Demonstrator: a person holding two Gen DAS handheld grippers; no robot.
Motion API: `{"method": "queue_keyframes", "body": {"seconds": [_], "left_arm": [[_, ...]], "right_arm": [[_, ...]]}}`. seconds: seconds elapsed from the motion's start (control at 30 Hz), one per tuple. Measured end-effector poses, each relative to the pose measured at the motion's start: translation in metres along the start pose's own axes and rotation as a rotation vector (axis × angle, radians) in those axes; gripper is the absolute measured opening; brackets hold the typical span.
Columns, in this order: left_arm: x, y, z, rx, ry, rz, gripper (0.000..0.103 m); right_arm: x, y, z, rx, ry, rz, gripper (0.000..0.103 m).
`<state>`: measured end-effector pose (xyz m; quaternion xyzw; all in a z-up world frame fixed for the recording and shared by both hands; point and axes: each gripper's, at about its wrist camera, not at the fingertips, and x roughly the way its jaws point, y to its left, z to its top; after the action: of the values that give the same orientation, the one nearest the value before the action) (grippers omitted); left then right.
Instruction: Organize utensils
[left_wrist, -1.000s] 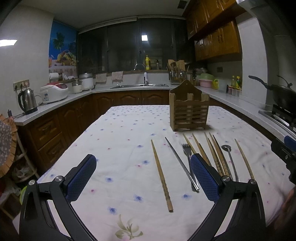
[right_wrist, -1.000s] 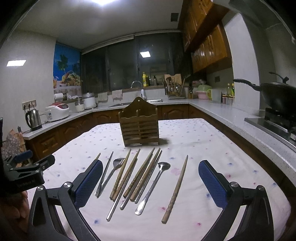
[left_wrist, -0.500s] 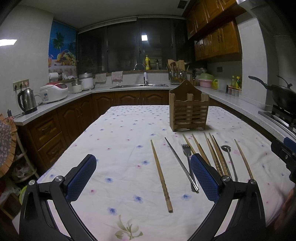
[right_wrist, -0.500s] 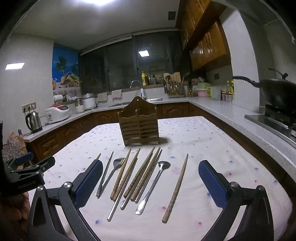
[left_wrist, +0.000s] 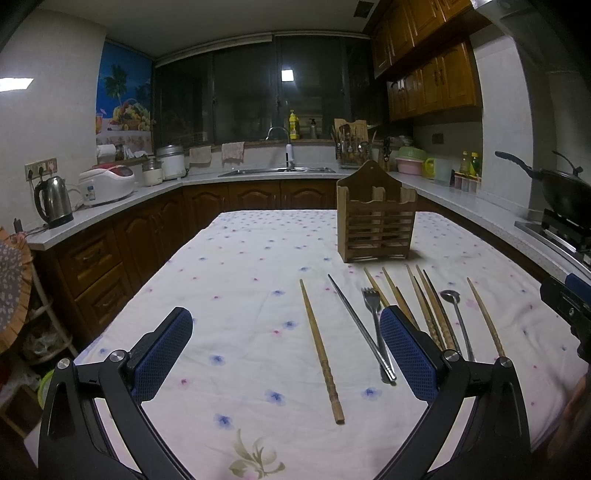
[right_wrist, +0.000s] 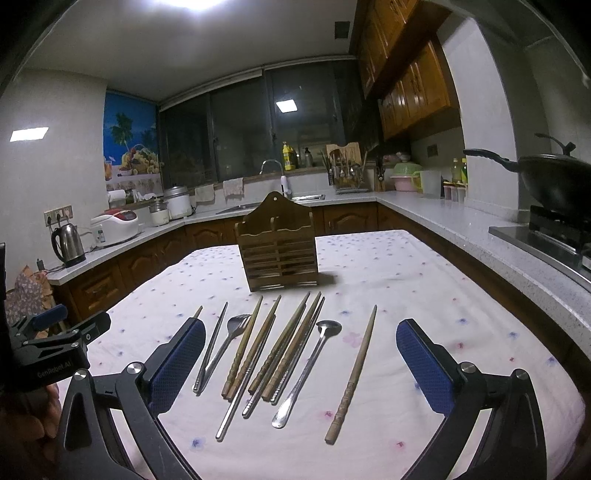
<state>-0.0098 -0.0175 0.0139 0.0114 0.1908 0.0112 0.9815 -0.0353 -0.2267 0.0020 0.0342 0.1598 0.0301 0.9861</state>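
Change since earlier frames: the left wrist view matches the frames before it, with the utensils and holder lying as they did; in the right wrist view the scene sits slightly lower in frame, so that camera has tipped up a little.
Left gripper (left_wrist: 284, 356): jaws spread wide and empty, hovering above the flowered tablecloth (left_wrist: 236, 280); its body also shows at the left edge of the right wrist view.
Right gripper (right_wrist: 301, 363): jaws spread wide and empty, straddling the row of utensils from above without touching any.
Utensil holder (right_wrist: 277, 254): slatted wooden rack standing upright on the cloth, just beyond the far tips of the utensils.
Utensils: laid side by side, pointing towards the holder; metal fork (right_wrist: 231, 334), metal spoon (right_wrist: 312, 363), several wooden and metal chopsticks bunched between them.
Lone chopsticks: one wooden chopstick (right_wrist: 354, 373) lies apart on the right of the row; another wooden chopstick (left_wrist: 320, 347) lies apart on the left.
Hidden or cut off: the left-hand chopstick is mostly covered by the right gripper's blue pad in the right wrist view; in the left wrist view the pad hides the near ends of the bunch.
Hard to make out: the count of overlapping chopsticks; the holder's inner compartments.
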Motion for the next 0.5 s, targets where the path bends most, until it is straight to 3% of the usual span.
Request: {"method": "queue_keyframes", "body": {"seconds": [0.27, 0.5], "left_arm": [[0.001, -0.003, 0.002, -0.001, 0.007, -0.007, 0.103], [0.02, -0.001, 0.006, -0.022, 0.071, -0.041, 0.103]], "right_arm": [[0.0, -0.001, 0.0, 0.004, 0.003, 0.001, 0.103], [-0.001, 0.006, 0.0, 0.014, 0.026, 0.002, 0.103]]}}
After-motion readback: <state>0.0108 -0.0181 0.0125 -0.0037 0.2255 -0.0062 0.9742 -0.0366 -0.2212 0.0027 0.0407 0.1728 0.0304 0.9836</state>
